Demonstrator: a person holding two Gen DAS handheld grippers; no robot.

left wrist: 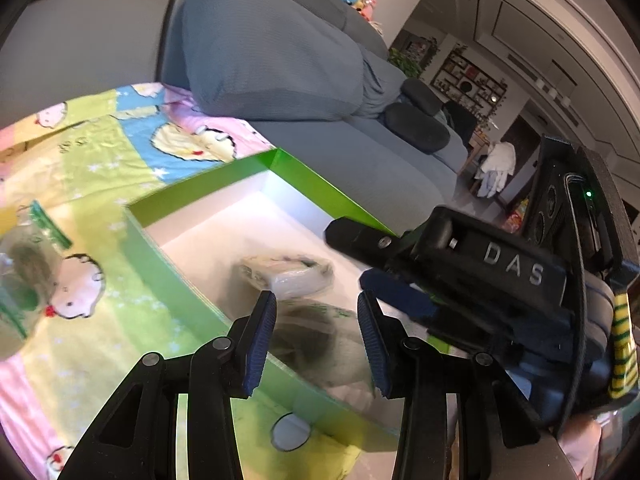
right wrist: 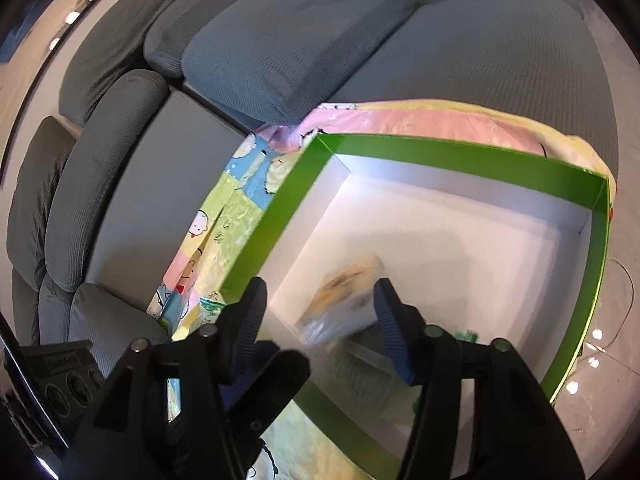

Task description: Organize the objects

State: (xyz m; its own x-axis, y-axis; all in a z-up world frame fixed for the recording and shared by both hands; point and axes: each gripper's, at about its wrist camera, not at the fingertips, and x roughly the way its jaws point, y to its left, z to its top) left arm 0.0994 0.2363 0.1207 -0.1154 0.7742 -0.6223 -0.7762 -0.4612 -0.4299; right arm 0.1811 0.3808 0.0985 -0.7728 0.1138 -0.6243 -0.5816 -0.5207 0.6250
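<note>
Packets are lying blurred inside the green box (left wrist: 176, 276): a white packet (left wrist: 286, 274) at its middle and a greenish bag (left wrist: 320, 336) toward 6 o'clock. Left claw (left wrist: 316, 344) is hanging spread above the bag, gripping nothing. Right claw (right wrist: 320, 320) is hovering spread over a clear bag (right wrist: 340, 300).

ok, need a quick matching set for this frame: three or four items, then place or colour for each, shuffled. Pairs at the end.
Items:
1. box
2. blanket
3. sofa cushion
4. clear packet

Descriptions:
A. grey-blue, behind the box
B. green walls, white inside
C. lying on the box floor
D. pastel cartoon print, spread under the box

Pairs: 1-B, 2-D, 3-A, 4-C
</note>
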